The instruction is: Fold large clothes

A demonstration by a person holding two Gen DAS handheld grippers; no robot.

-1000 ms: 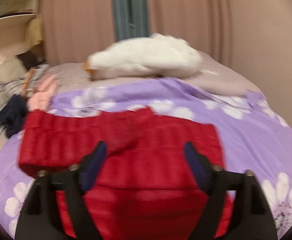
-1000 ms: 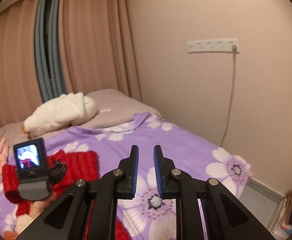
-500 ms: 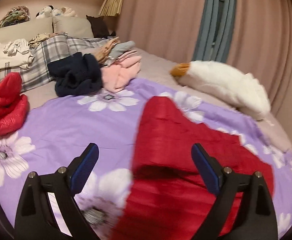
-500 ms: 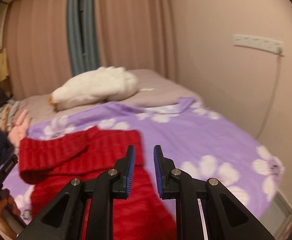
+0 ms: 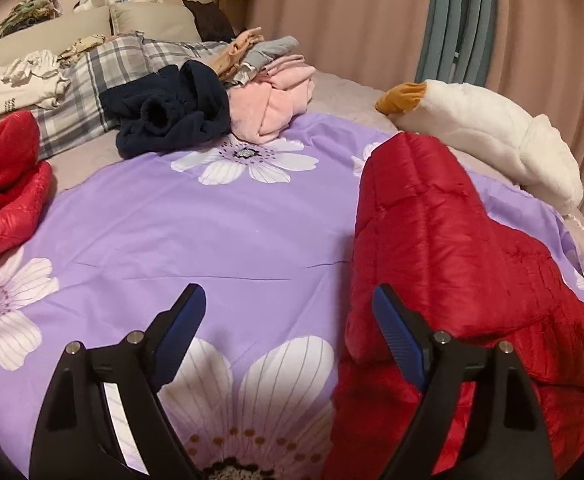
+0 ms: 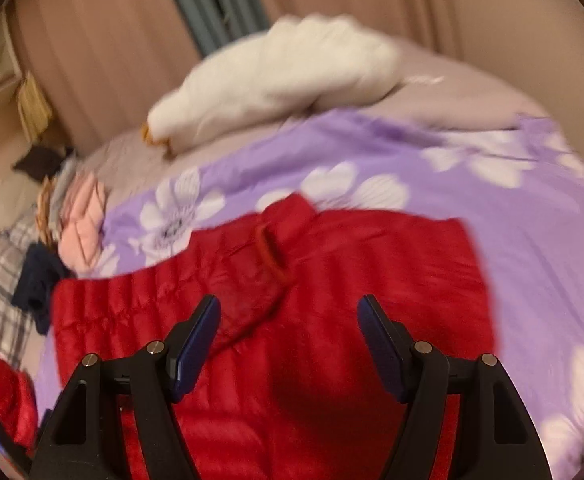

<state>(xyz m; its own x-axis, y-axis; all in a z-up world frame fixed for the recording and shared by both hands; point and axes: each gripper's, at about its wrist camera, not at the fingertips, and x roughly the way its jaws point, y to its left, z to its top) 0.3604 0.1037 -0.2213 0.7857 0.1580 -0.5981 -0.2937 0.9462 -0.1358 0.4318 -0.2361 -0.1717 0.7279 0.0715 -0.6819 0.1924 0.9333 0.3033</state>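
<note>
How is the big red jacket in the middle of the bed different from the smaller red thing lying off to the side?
The red jacket is spread wide across the purple flowered quilt, with a sleeve laid over its body; the smaller red garment sits bunched in a lump at the quilt's edge. The jacket lies just ahead of the open right gripper; the lump lies far from both grippers. Both are shiny, quilted and bright red.

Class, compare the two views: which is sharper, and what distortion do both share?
Left wrist view: sharp, the red jacket and duvet crisp. Right wrist view: motion-blurred, the plush goose smeared. Both: fisheye bending, dark corners, warm dim light.
</note>
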